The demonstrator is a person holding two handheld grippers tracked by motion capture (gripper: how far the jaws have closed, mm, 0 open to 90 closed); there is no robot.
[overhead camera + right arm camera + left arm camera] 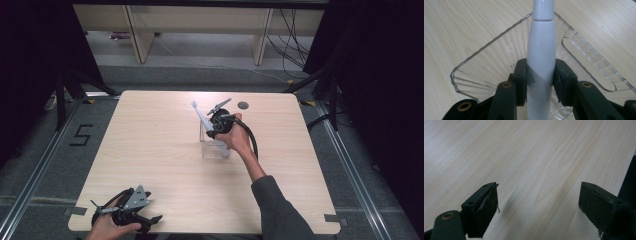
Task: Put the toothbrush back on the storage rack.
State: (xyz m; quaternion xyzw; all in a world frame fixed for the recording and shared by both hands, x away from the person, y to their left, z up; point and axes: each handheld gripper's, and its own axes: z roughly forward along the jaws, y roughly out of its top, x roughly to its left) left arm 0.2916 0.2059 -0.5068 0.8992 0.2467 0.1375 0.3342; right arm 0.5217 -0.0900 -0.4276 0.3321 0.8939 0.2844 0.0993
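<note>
Looks like we're mid-job here: the right gripper (541, 80) is clamped on a white electric toothbrush (541, 57), holding it partly inside a clear plastic holder (212, 145) that stands around the middle of the wooden table (150, 150), a bit to the far right. I can't tell if it's going in or coming out, so either seating it or lifting it clear is what's left. The brush leans toward the far left, head end poking above the rim. That arm reaches well forward, wrist bent down. The left gripper (131, 214) rests at the near-left edge, jaws wide apart, holding nothing.
</note>
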